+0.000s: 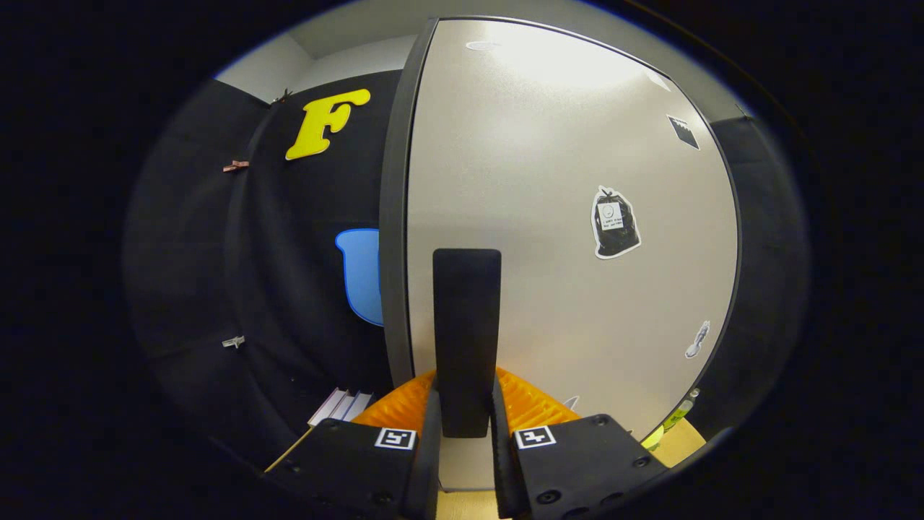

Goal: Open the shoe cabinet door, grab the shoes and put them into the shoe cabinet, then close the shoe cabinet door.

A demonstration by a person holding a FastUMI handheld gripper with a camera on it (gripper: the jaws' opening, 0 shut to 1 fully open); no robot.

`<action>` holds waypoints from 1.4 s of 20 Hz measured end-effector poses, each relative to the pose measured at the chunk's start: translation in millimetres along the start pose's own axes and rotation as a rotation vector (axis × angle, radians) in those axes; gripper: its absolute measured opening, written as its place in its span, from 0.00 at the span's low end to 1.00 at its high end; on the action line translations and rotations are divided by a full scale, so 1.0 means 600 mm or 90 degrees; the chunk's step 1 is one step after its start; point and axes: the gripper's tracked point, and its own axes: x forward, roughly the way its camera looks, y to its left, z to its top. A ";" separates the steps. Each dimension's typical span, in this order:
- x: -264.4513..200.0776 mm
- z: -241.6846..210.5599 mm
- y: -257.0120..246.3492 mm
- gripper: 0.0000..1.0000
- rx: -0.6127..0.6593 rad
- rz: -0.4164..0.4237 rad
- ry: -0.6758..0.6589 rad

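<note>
Against the booth's black cloth wall we see our gripper clamped, both fingers pressing, on the upright black bar handle of the pale grey shoe cabinet door, orange ribbed finger pads flanking it, stickers beyond.

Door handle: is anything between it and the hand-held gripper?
Nothing visible. The hand-held gripper has the black handle of the pale cabinet door between its fingers, both pressing on it.
</note>
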 end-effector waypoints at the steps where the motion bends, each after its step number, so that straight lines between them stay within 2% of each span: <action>1: -0.002 0.000 0.000 0.30 -0.002 -0.002 0.000; 5: -0.006 -0.002 -0.002 0.30 -0.020 -0.011 0.000; 9: -0.028 -0.004 0.000 0.30 -0.021 0.008 0.006; 20: -0.190 -0.015 -0.058 0.30 0.003 0.041 0.014; 28: -0.284 -0.014 -0.124 0.29 -0.028 0.086 0.031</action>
